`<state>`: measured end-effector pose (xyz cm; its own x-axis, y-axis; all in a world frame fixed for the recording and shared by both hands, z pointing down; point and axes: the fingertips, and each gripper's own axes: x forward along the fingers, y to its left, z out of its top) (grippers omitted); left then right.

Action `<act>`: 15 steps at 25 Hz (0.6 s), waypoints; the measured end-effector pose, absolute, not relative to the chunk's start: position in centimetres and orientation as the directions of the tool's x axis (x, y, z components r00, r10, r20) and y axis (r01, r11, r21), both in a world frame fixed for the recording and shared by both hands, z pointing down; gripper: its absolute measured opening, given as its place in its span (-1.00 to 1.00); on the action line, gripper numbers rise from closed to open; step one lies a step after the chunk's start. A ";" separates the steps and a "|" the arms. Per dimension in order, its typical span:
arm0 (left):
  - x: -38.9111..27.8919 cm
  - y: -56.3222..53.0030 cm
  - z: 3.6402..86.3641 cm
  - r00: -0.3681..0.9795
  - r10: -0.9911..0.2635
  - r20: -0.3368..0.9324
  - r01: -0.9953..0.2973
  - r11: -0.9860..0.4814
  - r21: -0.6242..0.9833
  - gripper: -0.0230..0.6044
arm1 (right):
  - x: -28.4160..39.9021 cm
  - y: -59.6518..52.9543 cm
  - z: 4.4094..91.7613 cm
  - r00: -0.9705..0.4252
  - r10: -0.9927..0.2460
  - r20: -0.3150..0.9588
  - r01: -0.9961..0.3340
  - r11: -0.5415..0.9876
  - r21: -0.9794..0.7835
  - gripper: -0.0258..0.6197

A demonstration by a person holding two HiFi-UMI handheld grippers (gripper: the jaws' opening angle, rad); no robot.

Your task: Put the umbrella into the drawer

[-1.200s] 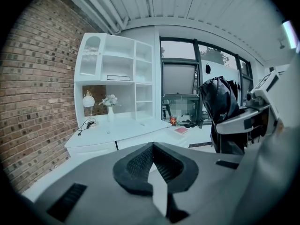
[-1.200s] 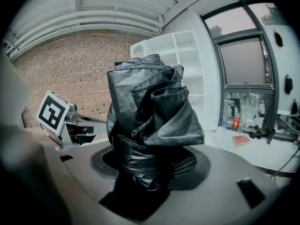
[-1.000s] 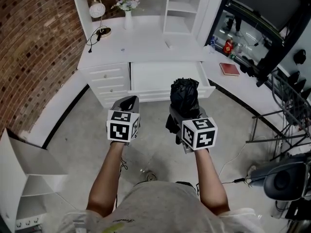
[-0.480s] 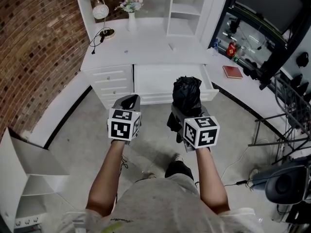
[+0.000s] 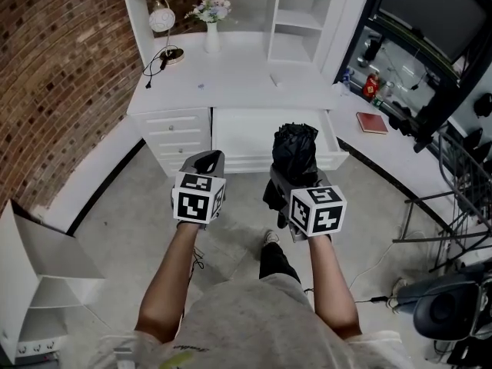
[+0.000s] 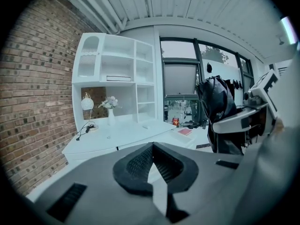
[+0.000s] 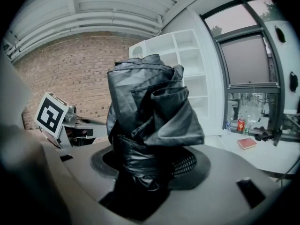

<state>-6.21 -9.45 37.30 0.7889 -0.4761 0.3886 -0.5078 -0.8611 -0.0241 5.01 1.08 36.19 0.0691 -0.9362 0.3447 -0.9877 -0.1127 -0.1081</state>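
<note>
A black folded umbrella (image 5: 294, 149) stands upright out of my right gripper (image 5: 292, 177), which is shut on its lower part. In the right gripper view the umbrella (image 7: 150, 108) fills the middle and hides the right gripper (image 7: 149, 168) pads. Just beyond it, the white desk's wide drawer (image 5: 240, 134) is pulled open and looks bare inside. My left gripper (image 5: 207, 160) hangs level with the right one, left of the umbrella, shut with nothing in it. In the left gripper view the left gripper (image 6: 152, 147) tips meet, and the umbrella (image 6: 216, 102) shows at right.
On the white desk (image 5: 231, 75) stand a globe lamp (image 5: 162, 21) and a vase of flowers (image 5: 211, 12). Small drawers (image 5: 178, 129) sit left of the open one. A red book (image 5: 373, 122) lies on the side counter. A brick wall is at left, a white shelf unit (image 5: 38, 283) at lower left.
The person has stepped slightly toward the desk, so the desk and drawer sit lower in view. Both grippers keep their pose, the umbrella still held.
</note>
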 end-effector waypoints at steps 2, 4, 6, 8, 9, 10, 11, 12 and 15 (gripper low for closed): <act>-5.5 -10.3 37.5 0.784 -0.483 0.390 -0.514 -0.857 -0.027 -0.93 | 5.9 0.1 36.5 0.061 -0.937 0.344 -0.988 -0.105 -0.111 -0.13; -4.6 -11.5 37.8 0.778 -0.488 0.395 -0.521 -0.853 -0.028 -0.93 | 6.8 -1.1 36.8 0.052 -0.937 0.346 -0.989 -0.097 -0.114 -0.13; -3.6 -12.6 37.9 0.773 -0.493 0.400 -0.527 -0.850 -0.030 -0.93 | 7.8 -2.3 37.0 0.042 -0.936 0.348 -0.989 -0.089 -0.118 -0.13; -2.5 -13.8 38.1 0.767 -0.498 0.405 -0.533 -0.846 -0.032 -0.93 | 8.8 -3.4 37.3 0.030 -0.935 0.353 -0.990 -0.078 -0.121 -0.13; -1.9 -14.3 38.2 0.764 -0.501 0.408 -0.536 -0.844 -0.033 -0.94 | 9.4 -4.0 37.4 0.026 -0.934 0.355 -0.990 -0.074 -0.122 -0.13; -1.3 -14.8 38.2 0.761 -0.502 0.411 -0.537 -0.843 -0.034 -0.93 | 10.1 -4.5 37.6 0.023 -0.934 0.357 -0.990 -0.072 -0.122 -0.13; -0.6 -15.2 38.3 0.759 -0.501 0.416 -0.537 -0.843 -0.034 -0.93 | 10.8 -4.9 37.7 0.023 -0.933 0.359 -0.990 -0.071 -0.123 -0.13; 0.1 -15.5 38.5 0.757 -0.499 0.421 -0.536 -0.843 -0.035 -0.94 | 11.5 -5.3 37.7 0.022 -0.932 0.361 -0.990 -0.071 -0.124 -0.13; 1.8 -16.5 38.8 0.748 -0.499 0.438 -0.539 -0.842 -0.039 -0.93 | 13.3 -6.5 37.9 0.008 -0.930 0.367 -0.989 -0.063 -0.137 -0.13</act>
<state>1.78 -16.46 38.84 0.7479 -0.4991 0.4377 -0.5388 -0.8415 -0.0389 13.29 -6.49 37.94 0.0081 -0.9301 0.3673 -0.9886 -0.0627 -0.1369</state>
